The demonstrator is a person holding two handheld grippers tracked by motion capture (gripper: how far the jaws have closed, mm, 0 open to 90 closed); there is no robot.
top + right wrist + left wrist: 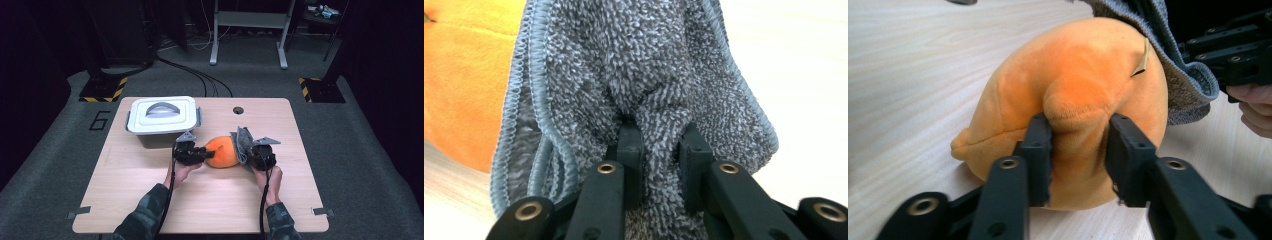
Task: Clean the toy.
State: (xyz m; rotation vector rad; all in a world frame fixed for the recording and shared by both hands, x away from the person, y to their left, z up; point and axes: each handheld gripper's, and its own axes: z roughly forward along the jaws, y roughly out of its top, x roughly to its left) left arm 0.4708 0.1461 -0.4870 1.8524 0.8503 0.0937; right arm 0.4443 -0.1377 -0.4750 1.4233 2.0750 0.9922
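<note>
An orange plush toy [223,151] lies near the middle of the wooden table [150,200]. My left gripper [206,156] is shut on a fold of the plush toy [1073,95] from its left side. Against the toy's right side a grey terry cloth [242,144] is pressed, and my right gripper [248,154] is shut on a bunch of that grey cloth [659,75]. In the right gripper view the orange toy [464,85] lies to the left, behind the cloth. The other gripper [1233,55] is at the right edge of the left gripper view.
A white lidded box [162,116] with a grey handle stands at the table's back left, close behind my left gripper. A round hole [238,110] is in the tabletop at the back. A metal stand [248,30] and cables are on the floor beyond.
</note>
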